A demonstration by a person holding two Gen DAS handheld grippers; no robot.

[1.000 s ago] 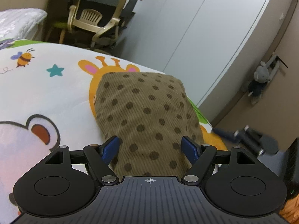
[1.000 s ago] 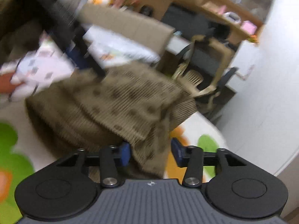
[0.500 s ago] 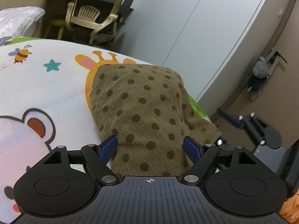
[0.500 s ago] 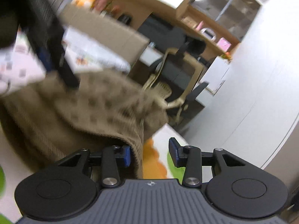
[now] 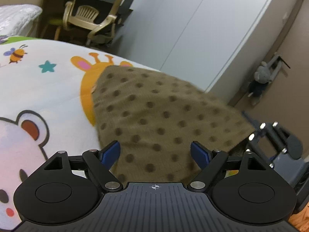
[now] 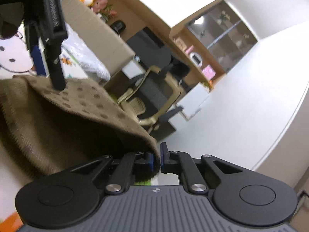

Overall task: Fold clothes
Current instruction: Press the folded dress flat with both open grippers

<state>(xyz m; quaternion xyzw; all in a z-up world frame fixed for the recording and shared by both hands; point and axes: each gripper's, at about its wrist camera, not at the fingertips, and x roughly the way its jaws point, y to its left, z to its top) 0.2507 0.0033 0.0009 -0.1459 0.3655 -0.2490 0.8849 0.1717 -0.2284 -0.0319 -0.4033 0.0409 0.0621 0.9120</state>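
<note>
A brown ribbed garment with darker polka dots (image 5: 154, 116) lies on a white bed cover printed with cartoon animals (image 5: 48, 89), covering part of an orange giraffe print at 11 o'clock in the left wrist view. The left gripper (image 5: 155, 152) hangs over the garment's near part with its blue-padded jaws spread wide, the cloth lying between them without either pad pressing it. The right gripper (image 6: 157, 157) has its jaws clenched on the garment's edge, lifting that corner off the bed at 3 o'clock from the left gripper. A beige mesh office chair (image 5: 92, 17) stands beyond the bed at 12 o'clock.
</note>
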